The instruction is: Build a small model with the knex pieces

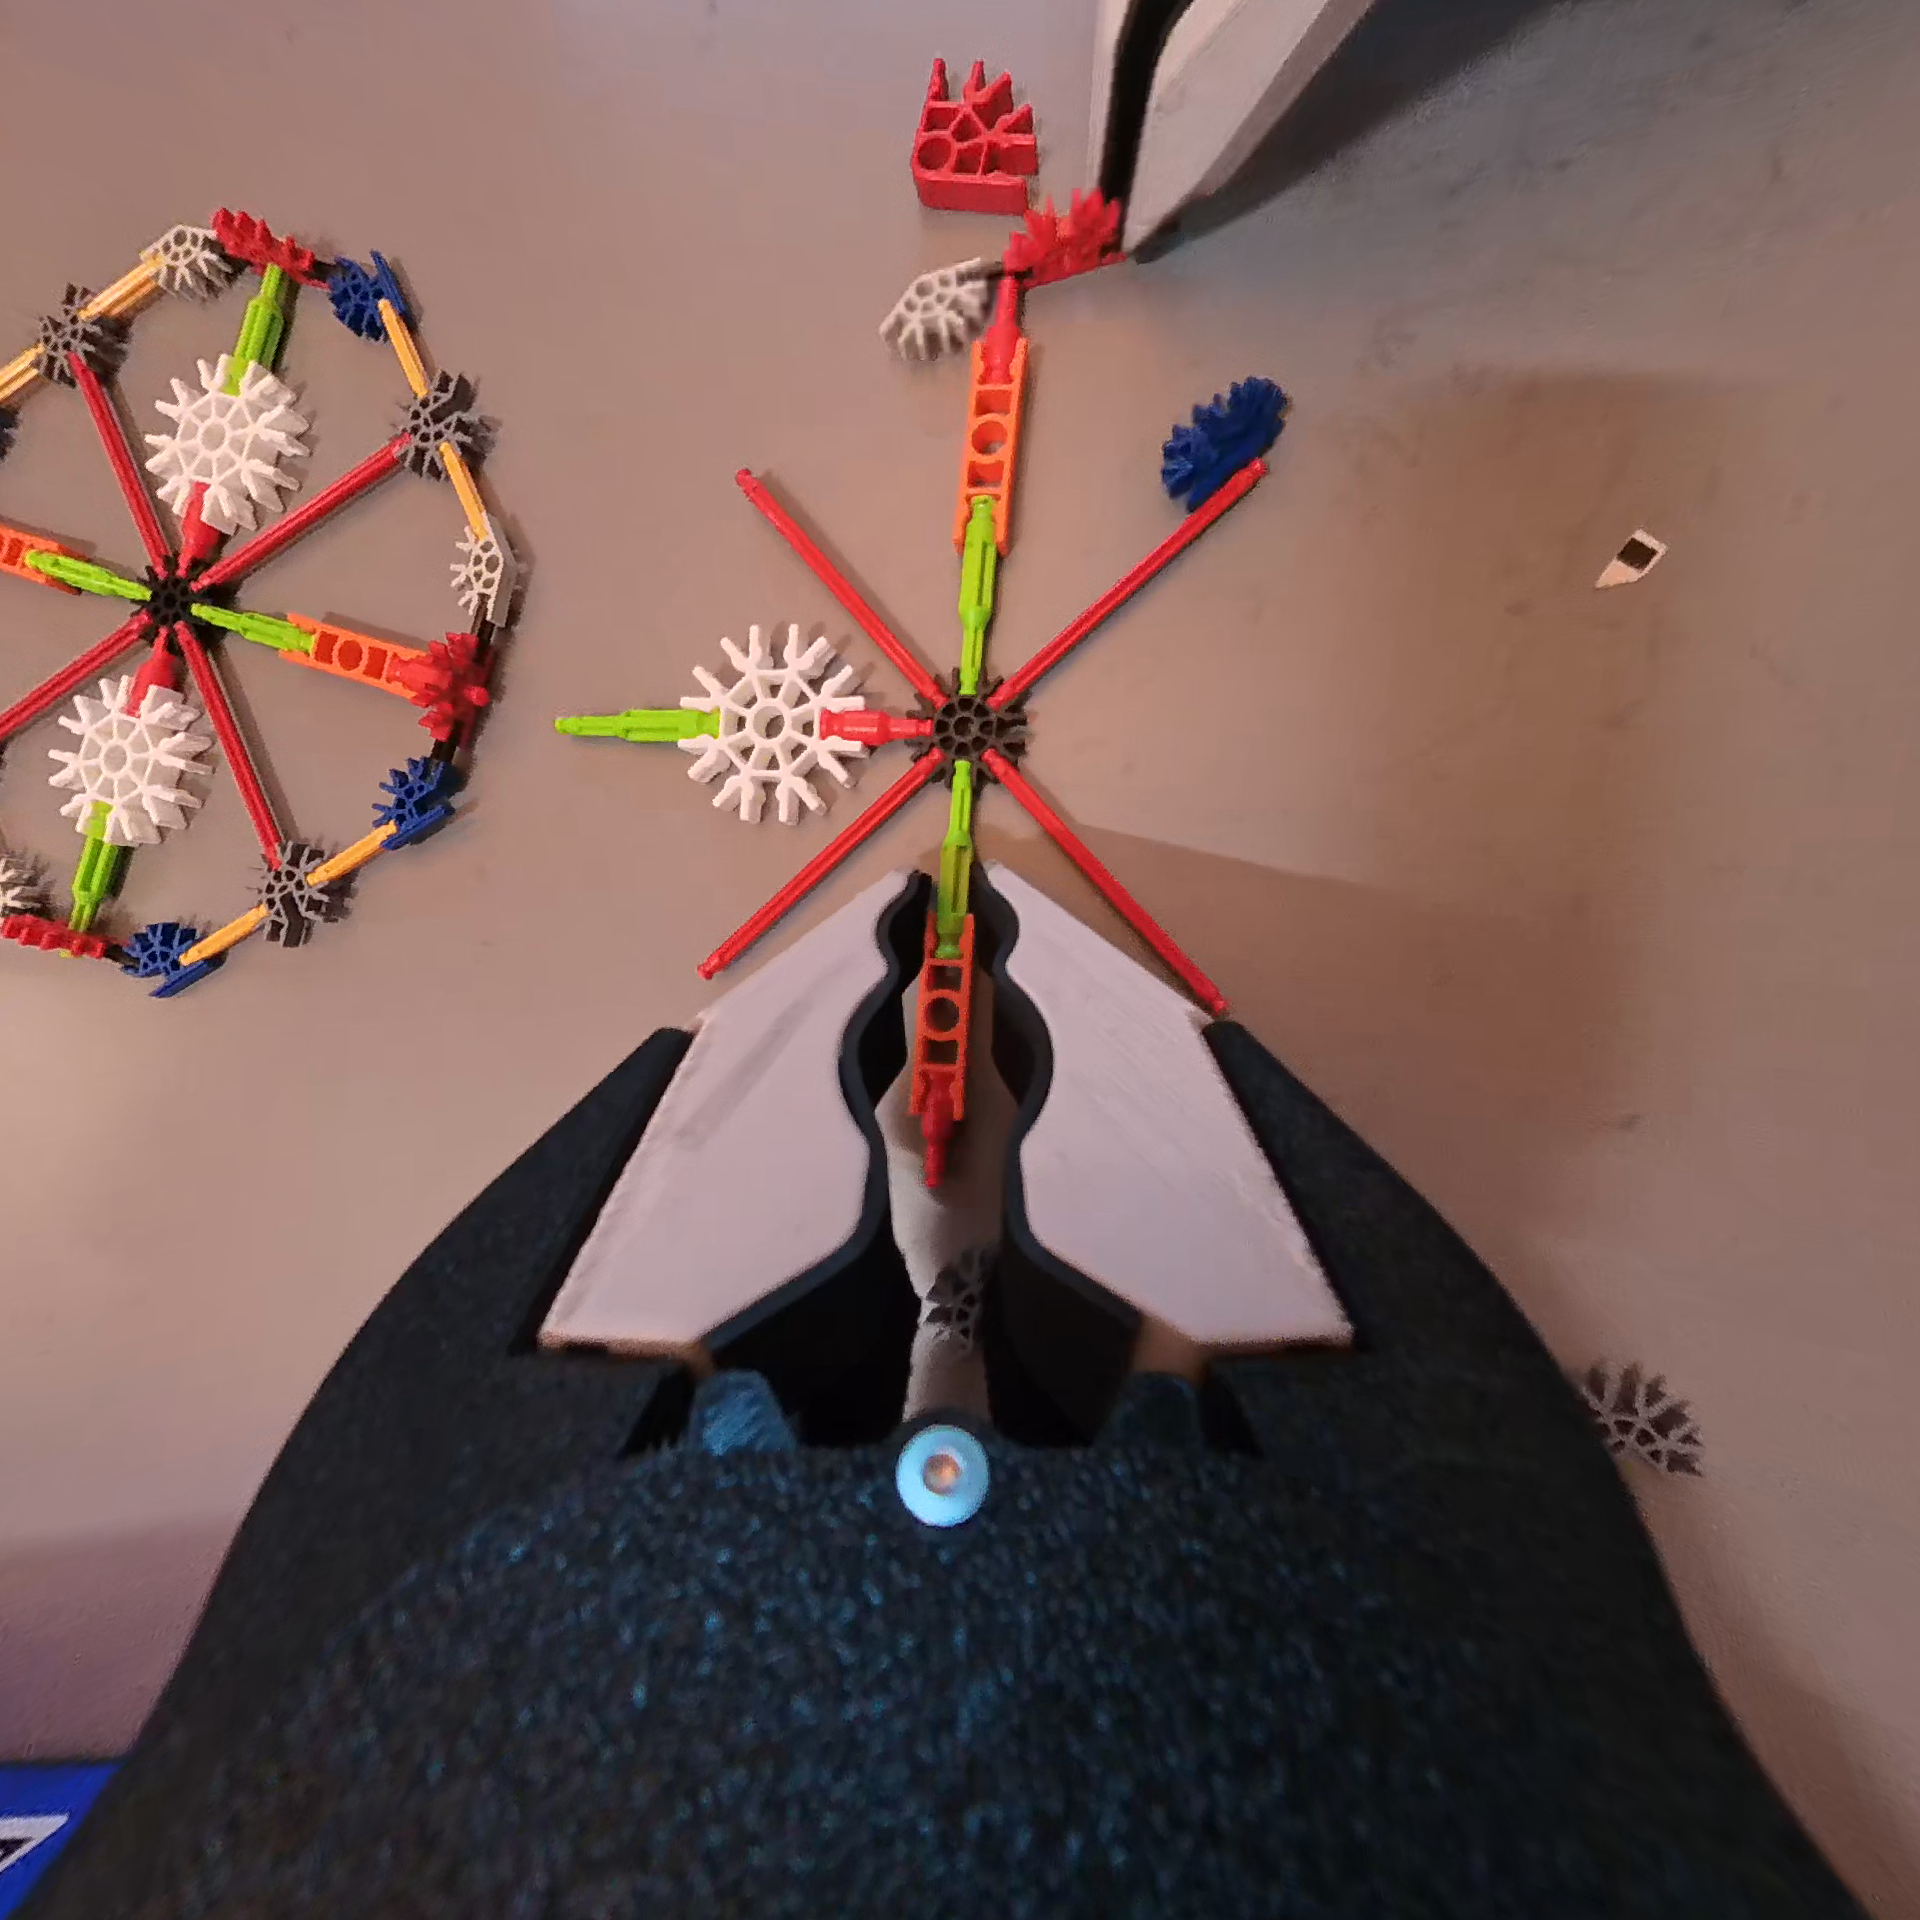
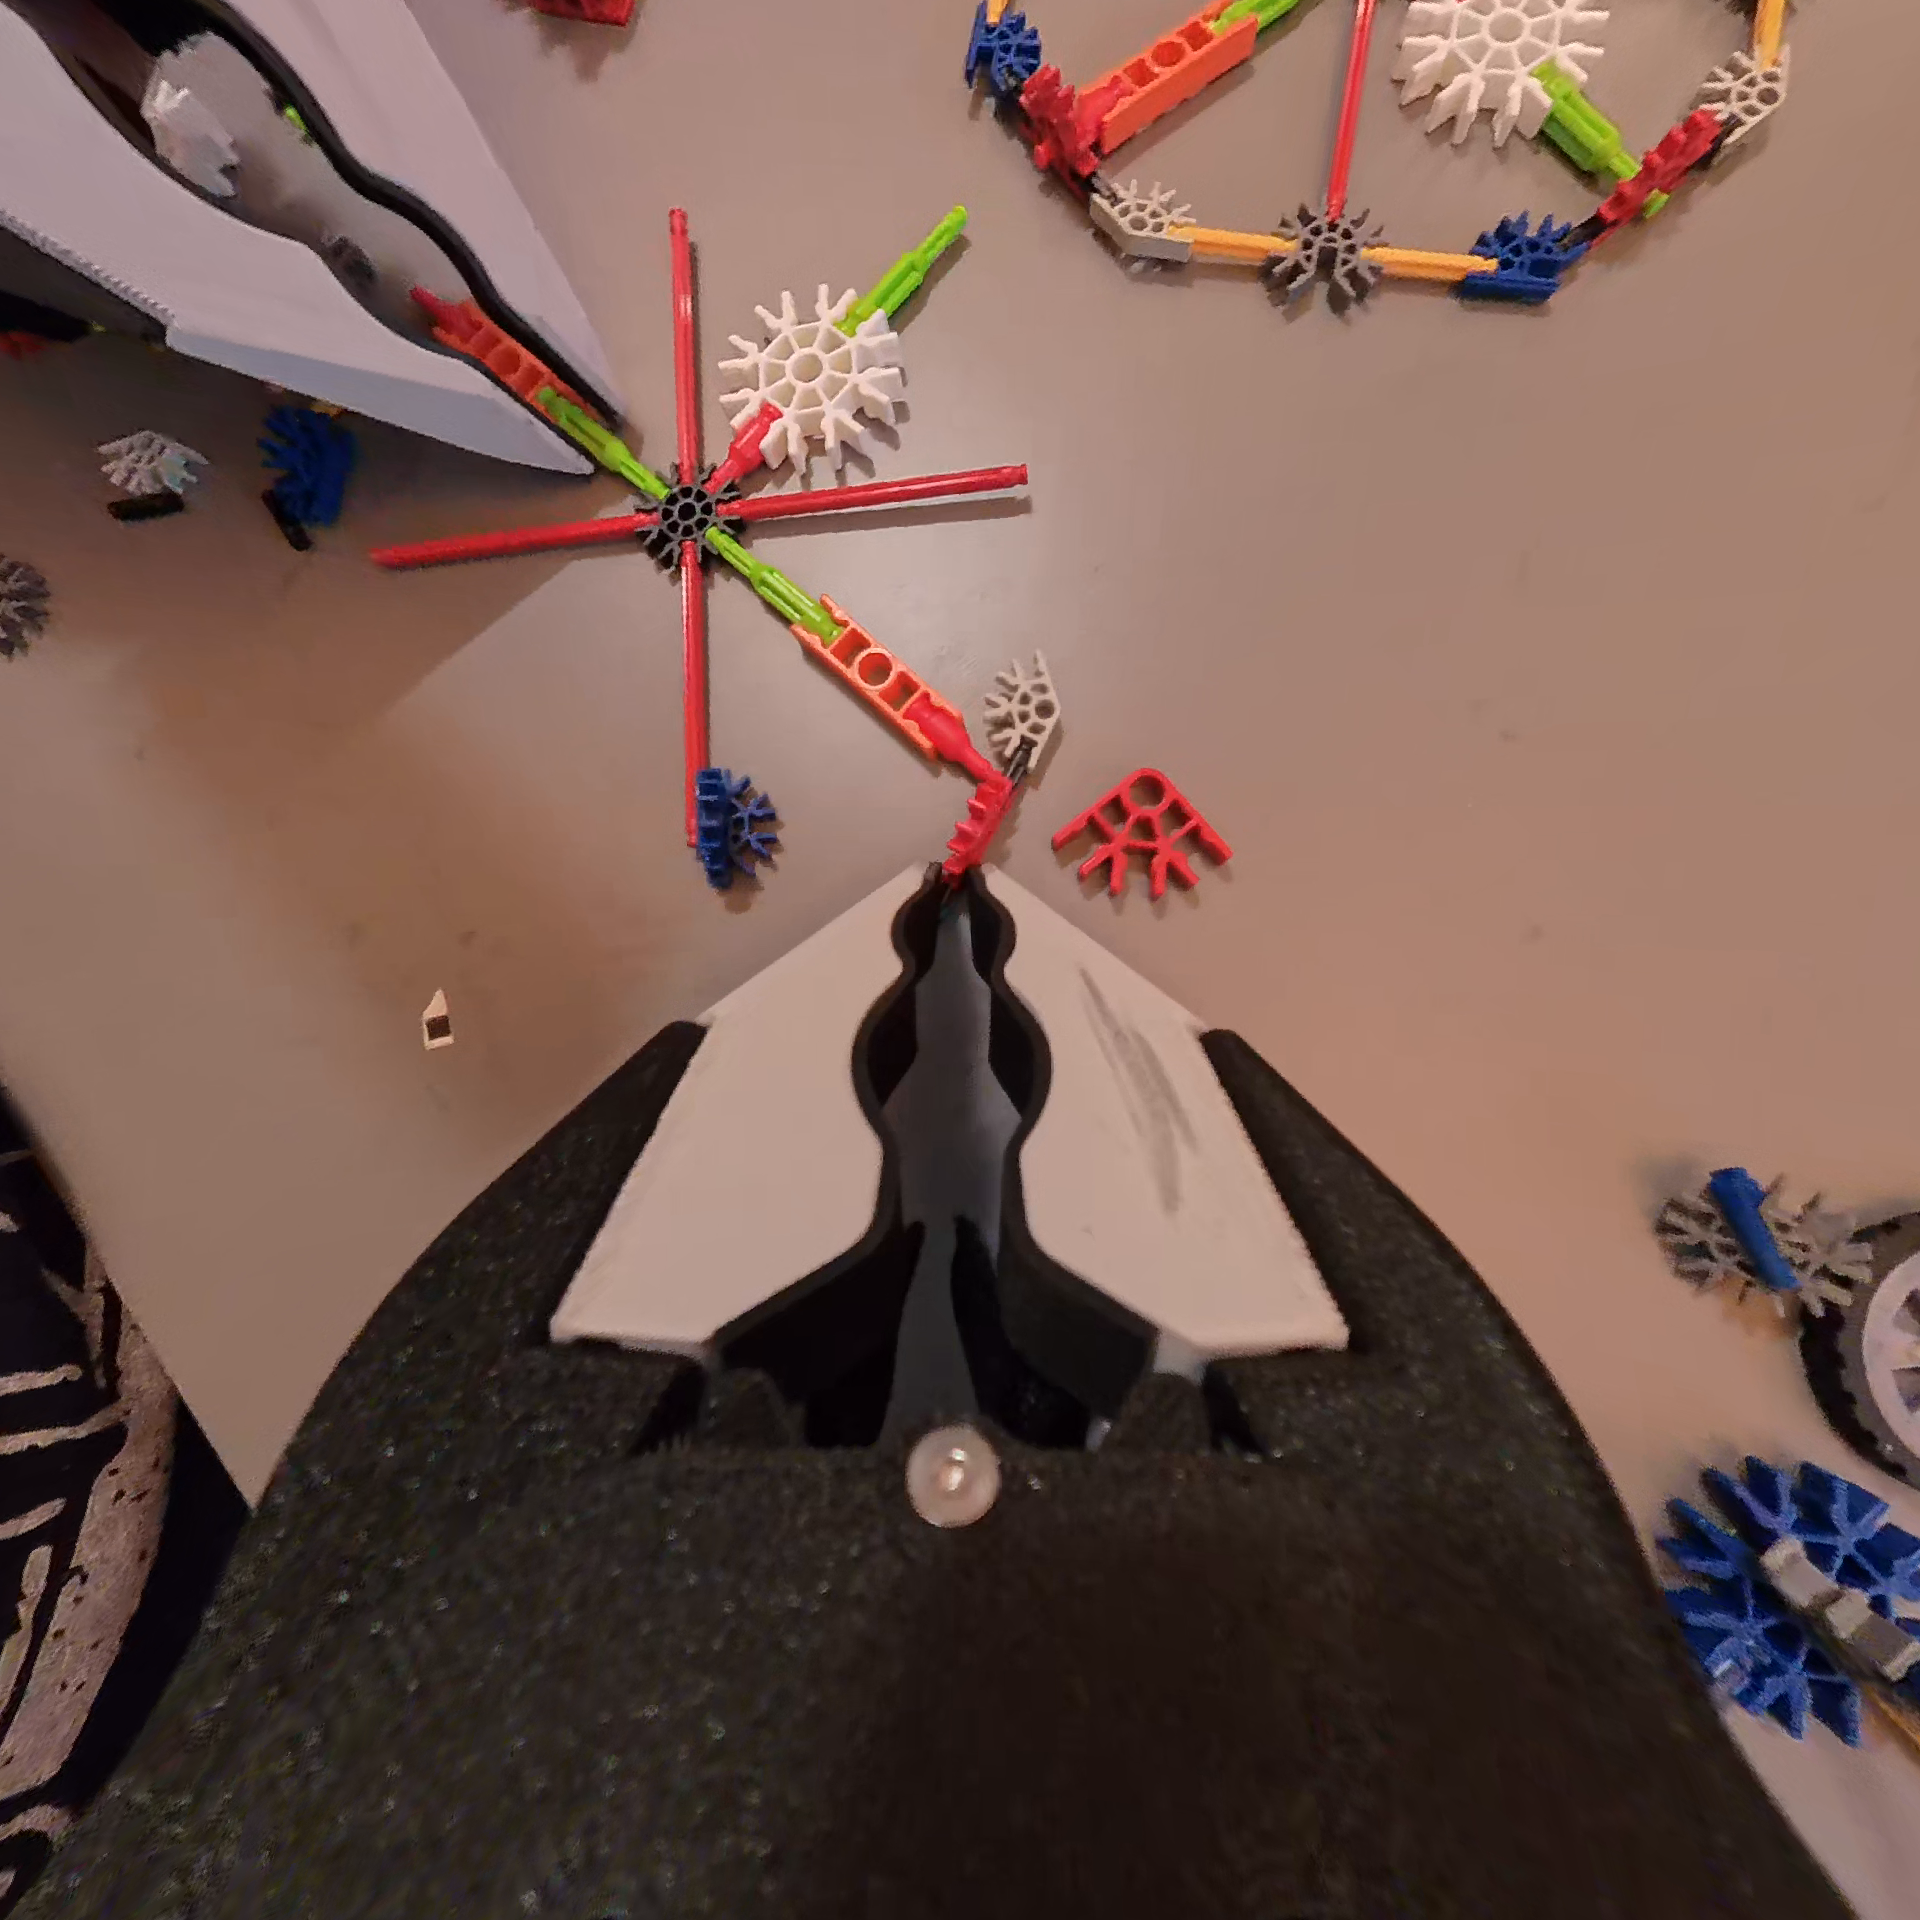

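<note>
A partly built spoked assembly lies on the tan table, with a black hub (image 1: 966, 724) (image 2: 686, 514), red rods, green rods and a white snowflake connector (image 1: 774, 724). My left gripper (image 1: 948, 883) is shut on the near spoke's orange connector (image 1: 940, 1023). It also shows in the right wrist view (image 2: 312, 260). My right gripper (image 2: 958, 878) is shut on the red connector (image 2: 977, 821) (image 1: 1070, 239) at the end of the opposite spoke, beside a grey connector (image 2: 1023, 707). A blue connector (image 1: 1226, 436) sits on one red rod's end.
A finished multicoloured wheel (image 1: 208, 592) (image 2: 1330, 244) lies to the side. A loose red connector (image 2: 1143, 831) (image 1: 971, 145) lies by the right gripper. Loose blue connectors (image 2: 1787, 1590), a grey connector with a blue rod (image 2: 1756, 1242) and a tyre (image 2: 1881, 1351) lie far right. The table edge and a patterned rug (image 2: 62, 1351) are at the left. One gripper's finger ends stand about 12 cm off the other's.
</note>
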Motion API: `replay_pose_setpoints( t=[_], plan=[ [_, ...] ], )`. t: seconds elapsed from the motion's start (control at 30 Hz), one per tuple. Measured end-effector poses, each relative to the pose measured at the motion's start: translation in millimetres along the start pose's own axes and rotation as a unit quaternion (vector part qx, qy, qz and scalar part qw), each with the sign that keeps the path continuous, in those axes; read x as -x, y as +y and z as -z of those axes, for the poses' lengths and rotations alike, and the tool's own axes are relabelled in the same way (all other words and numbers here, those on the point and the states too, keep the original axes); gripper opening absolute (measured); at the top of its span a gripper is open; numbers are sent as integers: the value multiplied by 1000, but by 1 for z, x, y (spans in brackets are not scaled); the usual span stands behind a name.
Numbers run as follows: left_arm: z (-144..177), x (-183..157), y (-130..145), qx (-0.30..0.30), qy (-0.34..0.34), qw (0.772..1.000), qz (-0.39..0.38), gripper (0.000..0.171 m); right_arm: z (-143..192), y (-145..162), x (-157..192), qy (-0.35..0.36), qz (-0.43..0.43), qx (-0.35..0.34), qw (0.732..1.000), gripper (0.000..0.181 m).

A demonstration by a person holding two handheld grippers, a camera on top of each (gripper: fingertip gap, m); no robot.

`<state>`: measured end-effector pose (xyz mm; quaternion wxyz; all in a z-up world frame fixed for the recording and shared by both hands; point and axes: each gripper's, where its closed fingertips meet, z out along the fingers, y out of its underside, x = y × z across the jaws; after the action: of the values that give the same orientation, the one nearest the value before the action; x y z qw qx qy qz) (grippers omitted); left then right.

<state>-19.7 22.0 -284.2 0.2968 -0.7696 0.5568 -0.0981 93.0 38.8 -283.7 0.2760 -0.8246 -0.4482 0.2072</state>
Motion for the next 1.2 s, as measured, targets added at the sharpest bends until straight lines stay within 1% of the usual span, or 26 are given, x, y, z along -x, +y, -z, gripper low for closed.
replay_pose_setpoints(
  t=[0.37, 1.03, 1.1, 1.17, 1.2],
  plan=[
    [-1, -3, -2, -7, 4, 1000, -3, 7, -4, -6, -10, 8, -19, -13, 1000, 3],
    [-1, -6, -3, -11, 7, 1000, -8, 5, -10, -13, -6, -4, -26, -17, 999, 4],
    [-1, -5, -3, -12, 7, 1000, -8, 5, -10, -13, -6, -6, -23, -17, 1000, 5],
    [-1, -5, -3, -12, 6, 1000, -8, 5, -9, -13, -6, -7, -24, -17, 1000, 15],
    [-1, -5, -3, -12, 6, 1000, -8, 5, -8, -13, -6, -7, -24, -17, 1000, 16]
  ],
)
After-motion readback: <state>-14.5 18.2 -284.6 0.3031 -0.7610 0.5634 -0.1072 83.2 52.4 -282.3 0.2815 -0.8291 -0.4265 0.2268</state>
